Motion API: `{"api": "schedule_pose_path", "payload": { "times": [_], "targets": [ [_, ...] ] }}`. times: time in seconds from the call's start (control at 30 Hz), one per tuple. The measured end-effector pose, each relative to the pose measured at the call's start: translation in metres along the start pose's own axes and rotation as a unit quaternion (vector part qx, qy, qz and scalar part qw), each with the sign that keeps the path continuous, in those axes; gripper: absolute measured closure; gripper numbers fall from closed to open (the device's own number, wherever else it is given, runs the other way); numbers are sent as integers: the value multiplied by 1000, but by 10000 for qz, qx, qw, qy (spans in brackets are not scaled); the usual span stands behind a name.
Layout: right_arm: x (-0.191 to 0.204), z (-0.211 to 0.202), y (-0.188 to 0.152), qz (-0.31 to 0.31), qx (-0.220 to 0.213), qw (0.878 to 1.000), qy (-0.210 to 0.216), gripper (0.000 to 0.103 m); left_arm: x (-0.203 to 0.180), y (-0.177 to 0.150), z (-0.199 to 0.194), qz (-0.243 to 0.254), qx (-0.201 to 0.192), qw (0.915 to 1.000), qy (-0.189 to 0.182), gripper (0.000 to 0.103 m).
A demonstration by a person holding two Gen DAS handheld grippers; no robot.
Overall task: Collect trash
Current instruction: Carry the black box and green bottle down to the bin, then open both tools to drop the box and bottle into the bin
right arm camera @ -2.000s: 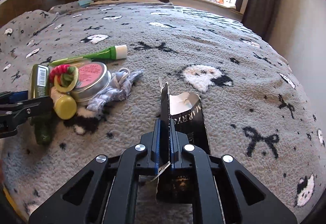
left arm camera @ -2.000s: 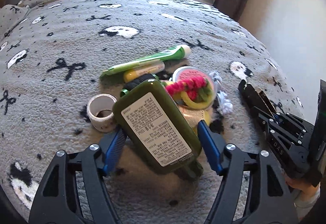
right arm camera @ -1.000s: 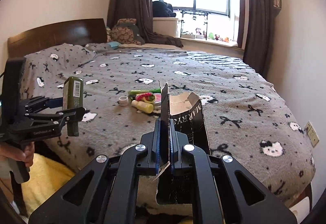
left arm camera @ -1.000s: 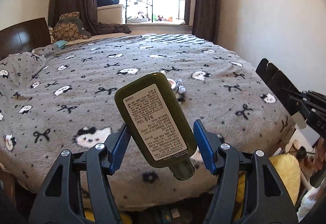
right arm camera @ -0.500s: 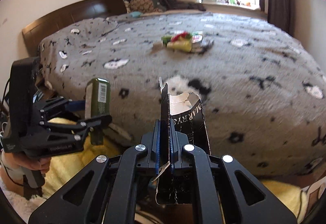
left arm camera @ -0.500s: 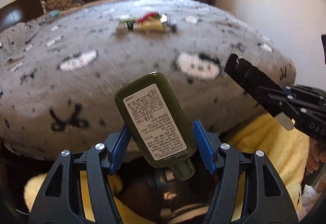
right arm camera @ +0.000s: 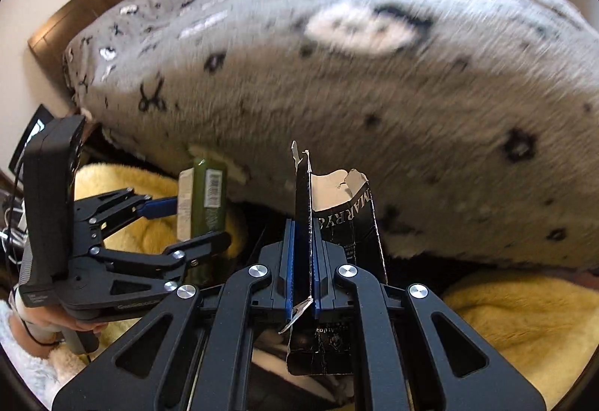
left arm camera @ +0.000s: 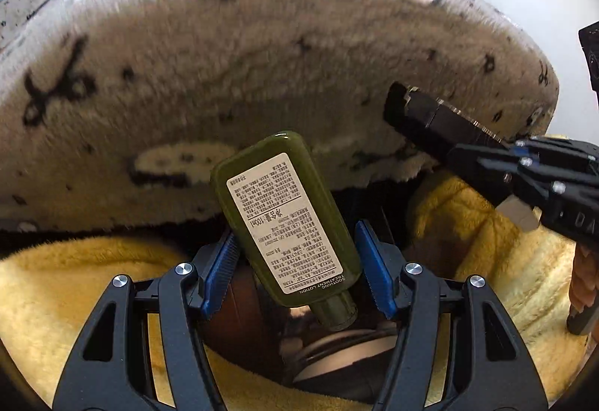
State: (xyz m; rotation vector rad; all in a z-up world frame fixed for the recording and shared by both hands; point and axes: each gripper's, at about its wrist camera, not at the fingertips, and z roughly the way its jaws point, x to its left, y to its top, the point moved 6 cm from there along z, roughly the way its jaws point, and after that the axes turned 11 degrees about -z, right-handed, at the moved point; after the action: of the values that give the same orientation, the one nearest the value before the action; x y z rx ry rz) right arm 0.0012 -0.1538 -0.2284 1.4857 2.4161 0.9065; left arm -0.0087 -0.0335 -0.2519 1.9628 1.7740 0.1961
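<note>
Fingers of our left gripper pinched the green bottle across its flat sides, cap end toward us, base tipped up toward the bed. We judged the bottle stiff, smooth and likely slick, with some weight if lotion was left in it; the blue pads sat low on the body near the cap, and a hold nearer the middle would probably have steadied it better. Our right gripper had its fingers pressed together on one wall of the torn black carton. That carton looked light, thin and easy to crush or tear further, so a flat pinch on a single panel suited it.

Both grippers pointed steeply down below the bed's near edge, side by side, with the carton's open end just right of the bottle. Under the bed edge lay yellow fleece around a dark gap. We could not tell whether a bin sat in that gap.
</note>
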Motion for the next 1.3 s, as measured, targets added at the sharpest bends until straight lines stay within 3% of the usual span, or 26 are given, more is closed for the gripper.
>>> {"api": "schedule_pose_path", "payload": {
  "times": [0.3,0.6,0.73,0.97,1.0,1.07,1.1,1.3],
  "targets": [
    [-6,44,-19,312,604,9975,205,95,8,-24,43,-102,662,9978,5,44],
    [-6,64,-34,510,916,9940,306,92,6,-34,68,-149,1062,9942,32,43],
    [-5,70,-38,573,998,9927,348,91,7,-36,70,-213,1140,9932,26,43],
    [-14,69,-38,649,1017,9921,337,90,8,-36,68,-205,1111,9936,46,33],
    [-15,69,-37,658,1024,9920,336,89,7,-36,67,-195,1104,9937,63,33],
    [-21,64,-36,677,1003,9920,366,72,6,-30,63,-174,1079,9940,94,32],
    [-22,65,-34,682,981,9922,363,59,6,-27,61,-162,1061,9942,106,32],
    [-28,47,-20,679,815,9941,206,48,9,-16,44,-58,878,9959,219,26]
  ]
}}
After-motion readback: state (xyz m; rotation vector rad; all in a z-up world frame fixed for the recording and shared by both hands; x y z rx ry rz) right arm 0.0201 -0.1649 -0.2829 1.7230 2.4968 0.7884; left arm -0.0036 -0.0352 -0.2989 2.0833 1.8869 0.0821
